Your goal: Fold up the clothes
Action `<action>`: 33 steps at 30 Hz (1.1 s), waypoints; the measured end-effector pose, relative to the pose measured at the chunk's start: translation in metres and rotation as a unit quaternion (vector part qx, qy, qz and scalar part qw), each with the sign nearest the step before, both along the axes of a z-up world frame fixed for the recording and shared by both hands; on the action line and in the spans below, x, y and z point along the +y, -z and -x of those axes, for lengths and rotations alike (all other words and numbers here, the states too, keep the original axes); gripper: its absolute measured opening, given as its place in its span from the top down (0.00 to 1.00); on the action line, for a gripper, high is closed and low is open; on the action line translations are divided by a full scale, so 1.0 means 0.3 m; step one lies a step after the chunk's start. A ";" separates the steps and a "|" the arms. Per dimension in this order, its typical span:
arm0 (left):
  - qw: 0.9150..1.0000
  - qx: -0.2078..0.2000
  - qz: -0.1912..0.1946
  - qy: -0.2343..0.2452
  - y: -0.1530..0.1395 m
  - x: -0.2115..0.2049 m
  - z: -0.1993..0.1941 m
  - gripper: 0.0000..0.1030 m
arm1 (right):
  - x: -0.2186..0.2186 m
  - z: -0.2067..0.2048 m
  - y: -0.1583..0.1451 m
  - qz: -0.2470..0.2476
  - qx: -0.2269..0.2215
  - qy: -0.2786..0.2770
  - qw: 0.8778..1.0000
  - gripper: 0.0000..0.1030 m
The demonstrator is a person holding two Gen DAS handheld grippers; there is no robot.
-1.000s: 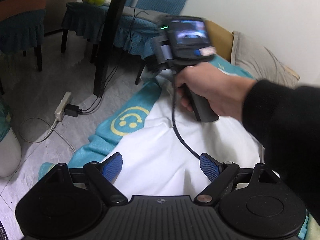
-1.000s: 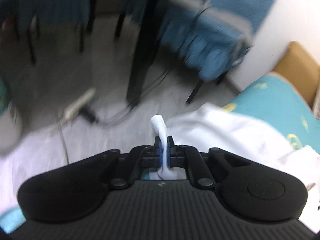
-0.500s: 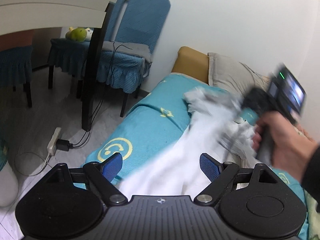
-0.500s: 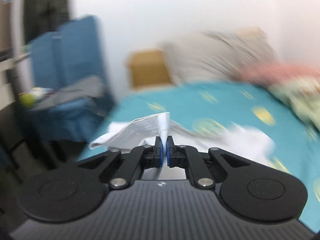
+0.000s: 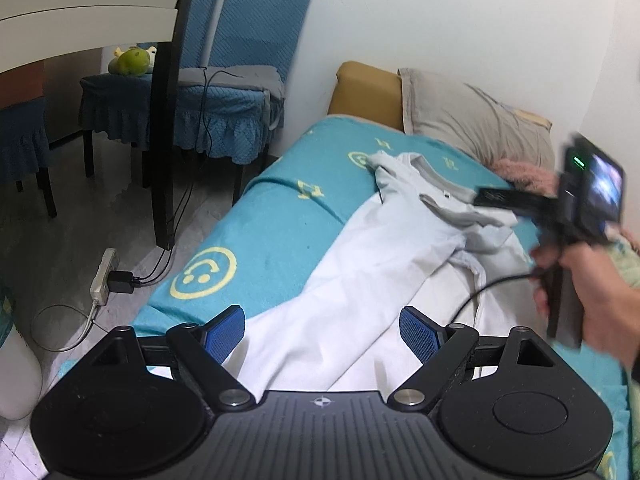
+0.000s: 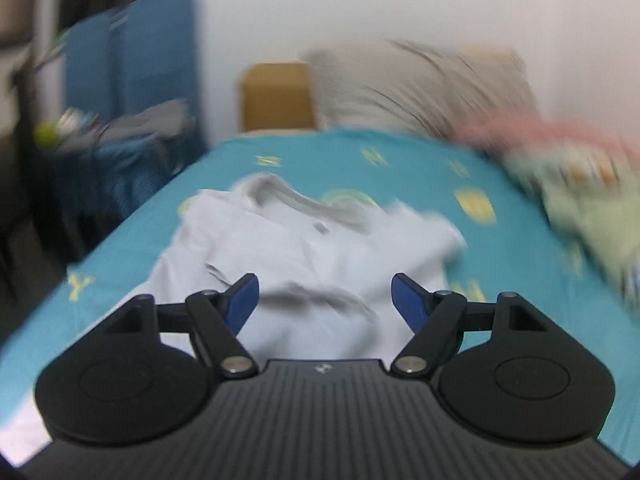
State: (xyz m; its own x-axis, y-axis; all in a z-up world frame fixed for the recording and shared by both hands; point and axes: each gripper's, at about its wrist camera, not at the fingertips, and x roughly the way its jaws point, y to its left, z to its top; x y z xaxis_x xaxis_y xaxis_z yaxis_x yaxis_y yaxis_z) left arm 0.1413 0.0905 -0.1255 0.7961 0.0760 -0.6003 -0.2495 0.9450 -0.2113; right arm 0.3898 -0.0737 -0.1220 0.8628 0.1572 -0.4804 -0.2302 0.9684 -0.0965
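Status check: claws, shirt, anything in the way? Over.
Left claw open, over hem end. Right claw open, empty. White collared cotton shirt lies rumpled on teal smiley-print bedspread. Black cable trails over shirt.

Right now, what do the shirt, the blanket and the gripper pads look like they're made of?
Shirt: thin white knit, probably cotton, matte; it drapes in soft creases, grey ribbed collar.
Blanket: teal fleece or terry, fuzzy matte surface with yellow smiley prints.
Pads: blue rubber or plastic, finely cross-hatched.

Teal bed (image 5: pixel 272 232) with white shirt (image 5: pixel 380 272), grey pillow (image 5: pixel 472 128)
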 end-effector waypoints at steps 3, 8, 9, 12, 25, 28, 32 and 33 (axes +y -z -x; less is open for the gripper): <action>1.000 0.005 -0.002 -0.001 0.014 -0.001 -0.009 0.16 | 0.073 -0.084 0.029 0.037 0.032 -0.037 0.998 0.29; 1.000 0.013 -0.005 0.000 0.031 -0.005 -0.024 0.16 | 0.133 -0.184 0.103 0.081 0.078 -0.051 0.992 0.61; 1.000 0.013 -0.005 0.001 0.033 -0.007 -0.026 0.16 | 0.135 -0.190 0.104 0.081 0.071 -0.046 0.993 0.89; 1.000 0.012 -0.010 0.001 0.037 -0.012 -0.030 0.16 | 0.108 -0.191 0.085 0.045 0.025 -0.021 0.998 0.95; 0.997 0.003 -0.077 0.008 0.055 -0.082 -0.041 0.16 | -0.198 -0.298 0.097 -0.123 0.021 0.175 0.977 0.88; 0.995 0.001 -0.094 0.016 0.055 -0.104 -0.033 0.16 | -0.195 -0.232 0.061 -0.118 0.023 0.151 0.981 0.44; 0.993 -0.001 -0.116 0.026 0.054 -0.133 -0.023 0.16 | -0.183 -0.085 -0.028 -0.127 0.008 0.118 0.985 0.23; 0.992 -0.001 -0.122 0.028 0.054 -0.140 -0.020 0.16 | -0.182 -0.046 -0.050 -0.131 0.014 0.110 0.985 0.23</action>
State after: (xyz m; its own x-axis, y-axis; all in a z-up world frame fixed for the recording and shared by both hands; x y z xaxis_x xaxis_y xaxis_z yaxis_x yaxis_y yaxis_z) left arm 0.1474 0.0484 -0.1417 0.8047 0.1738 -0.5676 -0.1944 0.9806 0.0246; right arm 0.4038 -0.1282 -0.1069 0.8769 0.0903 -0.4721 -0.0116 0.9859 0.1670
